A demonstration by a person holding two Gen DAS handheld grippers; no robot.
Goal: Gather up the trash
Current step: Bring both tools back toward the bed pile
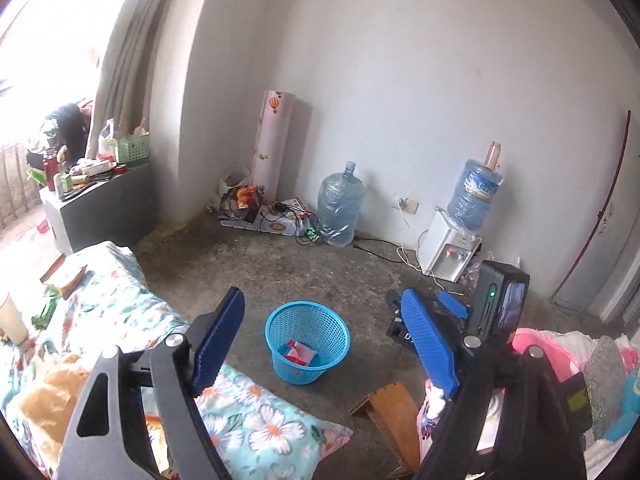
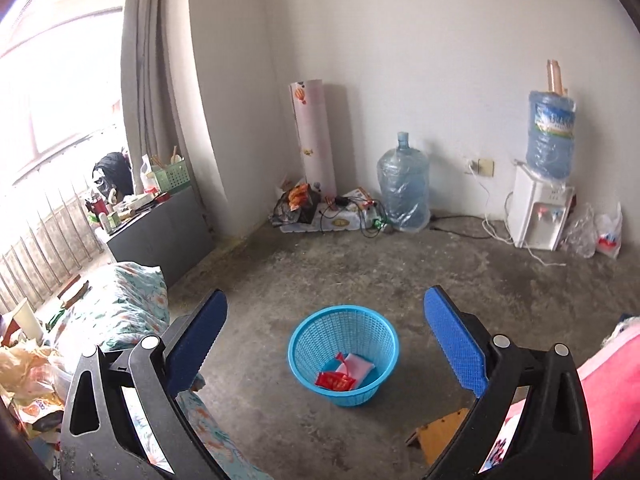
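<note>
A blue mesh basket (image 1: 307, 341) stands on the concrete floor; it also shows in the right wrist view (image 2: 344, 360). Inside lie a red wrapper (image 2: 335, 381) and a pink packet (image 2: 358, 366); both show in the left wrist view (image 1: 299, 353). My left gripper (image 1: 324, 312) is open and empty, held above the floor with the basket between its fingers in view. My right gripper (image 2: 324, 312) is open and empty, above the basket. The right gripper's body (image 1: 500, 304) shows at the right of the left wrist view. Wrappers and a paper cup (image 2: 28, 320) lie on the floral bed.
A floral bedcover (image 1: 120, 320) fills the left. A wooden stool (image 1: 394, 408) stands at lower right beside pink bedding (image 2: 612, 392). Against the far wall stand a water jug (image 2: 404, 192), a water dispenser (image 2: 540, 208), a rolled mat (image 2: 314, 136) and a cluttered grey cabinet (image 2: 160, 232).
</note>
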